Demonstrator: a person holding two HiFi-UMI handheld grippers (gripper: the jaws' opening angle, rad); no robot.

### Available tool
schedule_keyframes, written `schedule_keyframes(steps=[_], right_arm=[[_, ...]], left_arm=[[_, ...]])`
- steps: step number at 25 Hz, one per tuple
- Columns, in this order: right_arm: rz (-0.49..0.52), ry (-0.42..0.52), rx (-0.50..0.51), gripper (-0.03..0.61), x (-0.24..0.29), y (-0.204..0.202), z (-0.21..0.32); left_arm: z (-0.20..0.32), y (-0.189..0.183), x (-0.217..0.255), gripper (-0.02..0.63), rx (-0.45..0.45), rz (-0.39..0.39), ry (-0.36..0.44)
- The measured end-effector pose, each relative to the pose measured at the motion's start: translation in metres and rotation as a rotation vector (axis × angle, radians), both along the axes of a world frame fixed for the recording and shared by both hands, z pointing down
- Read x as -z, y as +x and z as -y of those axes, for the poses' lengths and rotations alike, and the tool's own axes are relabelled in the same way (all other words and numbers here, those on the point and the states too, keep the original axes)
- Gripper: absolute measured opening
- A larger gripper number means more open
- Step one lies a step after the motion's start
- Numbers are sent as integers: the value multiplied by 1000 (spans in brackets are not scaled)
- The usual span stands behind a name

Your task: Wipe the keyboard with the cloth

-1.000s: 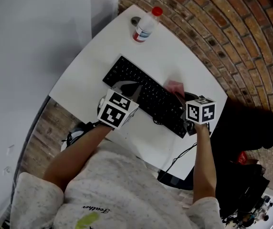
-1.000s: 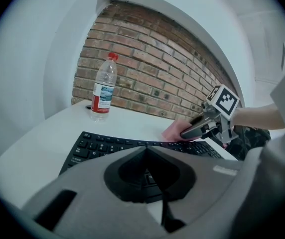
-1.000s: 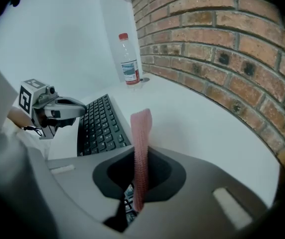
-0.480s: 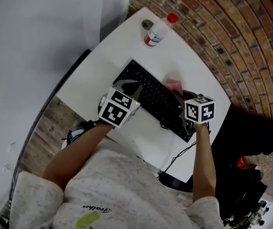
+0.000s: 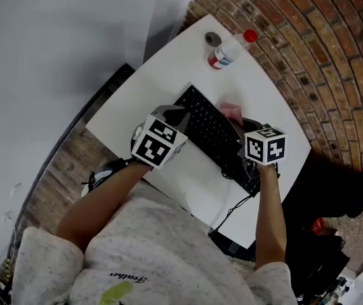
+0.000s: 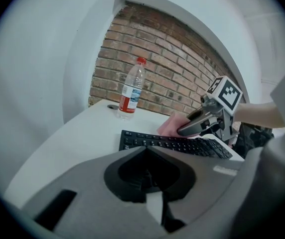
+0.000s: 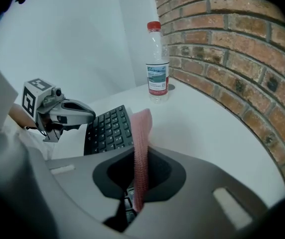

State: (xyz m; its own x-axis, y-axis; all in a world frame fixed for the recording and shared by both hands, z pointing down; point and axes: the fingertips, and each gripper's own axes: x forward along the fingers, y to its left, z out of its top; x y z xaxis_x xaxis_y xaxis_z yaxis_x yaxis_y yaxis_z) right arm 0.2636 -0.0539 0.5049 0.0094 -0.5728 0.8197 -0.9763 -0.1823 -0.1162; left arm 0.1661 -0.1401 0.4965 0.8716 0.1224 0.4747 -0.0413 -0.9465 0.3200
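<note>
White table [image 5: 137, 100] against a brick wall carries the work. Pressed together on the pink cloth [image 7: 142, 128], the right gripper [image 7: 140, 158] holds it edge-on, the free end sticking out past the jaw tips over the black keyboard [image 7: 107, 131] just below and ahead. Across the keys to its left, the left gripper [image 6: 146, 156] has its jaws closed on nothing, near the keyboard's end. Beyond stands a bottle [image 7: 157, 66]. Likely trouble: so narrow a pinch may slip if the cloth catches on a keycap, and an unbraced keyboard may slide.
</note>
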Motion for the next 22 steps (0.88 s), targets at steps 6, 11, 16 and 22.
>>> schedule_keyframes(steps=[6,11,16,22], right_arm=[[-15,1,30,21,2,-8,26],[-21,4,48,23,1,-14,45],[-33,8,75,23,2,-19,66],[-42,14,109,23,2,-25,93]], left_arm=[[16,-9,-3,-8,13,7,-7],[32,-16,-4,-8,35,7,-9],[45,-23,-6,-8,51,8,-7],[65,-29,-7,-8,67,8,-1]])
